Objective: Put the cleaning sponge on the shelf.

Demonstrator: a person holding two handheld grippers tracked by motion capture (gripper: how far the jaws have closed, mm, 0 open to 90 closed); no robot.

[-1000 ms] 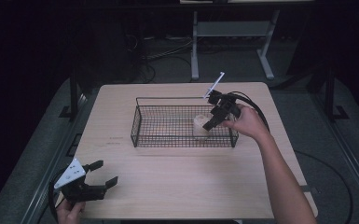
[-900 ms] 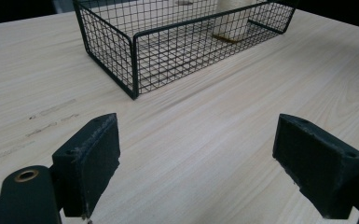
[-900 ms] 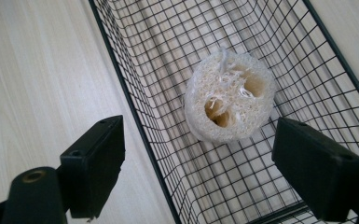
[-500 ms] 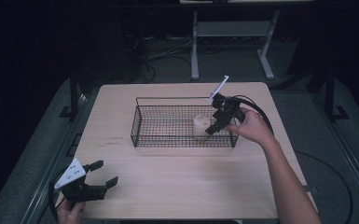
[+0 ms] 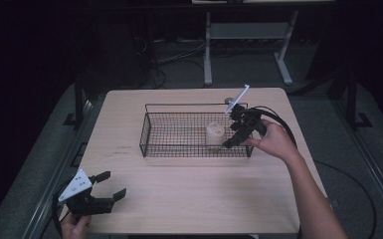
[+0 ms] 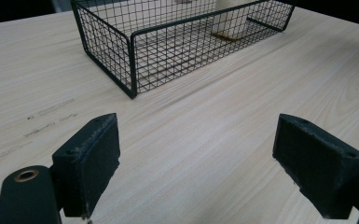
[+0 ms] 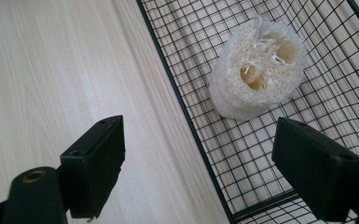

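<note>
**A:** High view first: where is the loofah piece point(image 5: 215, 133) right now?

**B:** Inside the wire basket point(image 5: 179, 147), toward its right end, resting on the mesh floor. The right claw point(image 5: 233, 138) hangs over the basket's right end, just beside it. In the right gripper view the loofah piece point(image 7: 256, 70) lies beyond the jaws, which stand wide apart with nothing between them; one jaw is over the worktop point(image 7: 51, 70), the other over the basket's mesh point(image 7: 335, 93), with the basket wall running between.

**A:** So which step would you call this?

**B:** I can't tell from one moment whether the sponge is about to be picked up or was just set down. If it is a pick, the claw needs to shift so both jaws clear the wall and drop inside, one on each side of the loofah, then close gently; it looks soft and light and would likely squash.

**A:** And the other hand?

**B:** The left claw point(image 5: 110, 186) sits at the near left corner of the worktop point(image 5: 189, 199), well apart from the basket, jaws spread wide and holding nothing. Its own view looks across bare wood to the basket's corner point(image 6: 131, 70).

**A:** Anything in the way?

**B:** Mainly the basket's rim and right wall, which the jaws now straddle. The mesh could snag a jaw tip.
</note>
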